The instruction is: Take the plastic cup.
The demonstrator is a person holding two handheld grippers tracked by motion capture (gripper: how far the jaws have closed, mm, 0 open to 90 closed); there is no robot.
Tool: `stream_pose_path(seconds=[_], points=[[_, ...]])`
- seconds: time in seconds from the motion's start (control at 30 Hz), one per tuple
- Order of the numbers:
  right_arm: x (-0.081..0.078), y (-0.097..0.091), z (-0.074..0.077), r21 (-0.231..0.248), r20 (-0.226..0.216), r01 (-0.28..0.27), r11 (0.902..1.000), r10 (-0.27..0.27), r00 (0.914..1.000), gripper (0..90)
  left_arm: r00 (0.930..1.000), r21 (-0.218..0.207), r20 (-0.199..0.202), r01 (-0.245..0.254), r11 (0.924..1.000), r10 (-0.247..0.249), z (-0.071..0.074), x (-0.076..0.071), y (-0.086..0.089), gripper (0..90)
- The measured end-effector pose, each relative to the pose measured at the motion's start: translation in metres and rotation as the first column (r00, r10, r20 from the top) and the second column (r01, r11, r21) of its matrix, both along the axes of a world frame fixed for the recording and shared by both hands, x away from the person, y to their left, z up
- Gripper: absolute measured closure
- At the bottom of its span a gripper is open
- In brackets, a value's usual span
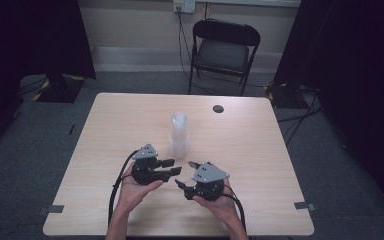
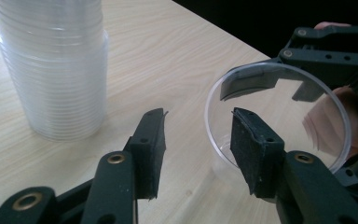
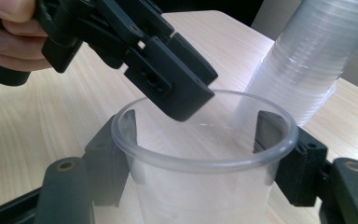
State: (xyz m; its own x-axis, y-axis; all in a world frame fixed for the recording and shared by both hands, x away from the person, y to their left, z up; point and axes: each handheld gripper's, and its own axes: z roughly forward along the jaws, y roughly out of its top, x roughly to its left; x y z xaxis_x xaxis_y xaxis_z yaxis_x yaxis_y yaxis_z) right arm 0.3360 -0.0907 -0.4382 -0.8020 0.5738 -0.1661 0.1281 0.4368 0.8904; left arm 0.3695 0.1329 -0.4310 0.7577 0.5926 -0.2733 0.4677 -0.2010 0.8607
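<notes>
At the left of the table the person's left gripper (image 1: 172,167) rests low over the wood, pointing across toward the other hand. Its jaws stand spread, and its own view shows why: one pad reaches over the rim of a single clear cup (image 2: 279,116), inside the mouth, while the other stands outside the wall with a gap on both sides — nothing is pinched. It looks to me like a let-go, the left having loosened so that the cup can pass to the other hand.

Just behind the two grippers, near the middle of the table (image 1: 260,130), stands the stack of clear cups (image 1: 178,135), upright and touching neither hand. That would be where the single cup came from; the stack sits close enough that either hand can reach it without leaning.

To the right, the right gripper (image 1: 184,176) has the cup — in the right gripper view its two jaws sit against opposite sides of the cup wall just under the rim, pressing on it, with the mouth turned toward the left hand. Gripping under the rim is sensible, I'd say, since thin plastic is stiffest there.
</notes>
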Motion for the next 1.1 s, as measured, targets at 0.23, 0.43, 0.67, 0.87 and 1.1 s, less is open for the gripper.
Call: stream_pose_path(seconds=[0.23,0.43,0.67,0.87,1.1], points=[[0.001,-0.002,0.001,0.011,-0.005,0.007,0.9999,-0.007,1.0000,29.7,0.9981,-0.004,0.029,-0.055,0.9985,0.055,0.002,-0.004,0.004,46.7],[0.006,-0.006,-0.002,0.030,-0.031,0.032,0.9991,-0.031,0.9990,29.7,0.9911,-0.003,0.108,-0.078,0.9970,0.078,0.004,-0.010,0.010,38.5],[0.011,-0.017,-0.004,0.104,-0.104,0.080,0.9913,-0.069,0.9921,29.7,0.9764,-0.008,0.176,-0.126,0.9920,0.126,0.001,-0.019,0.015,30.6],[0.016,-0.033,-0.003,0.158,-0.116,0.150,0.9759,-0.133,0.9843,29.8,0.9736,-0.011,0.172,-0.151,0.9885,0.151,-0.005,-0.022,0.019,27.0],[0.022,-0.044,-0.001,0.183,-0.124,0.215,0.9595,-0.194,0.9731,29.8,0.9726,-0.010,0.168,-0.162,0.9868,0.161,-0.013,-0.026,0.019,26.0]])
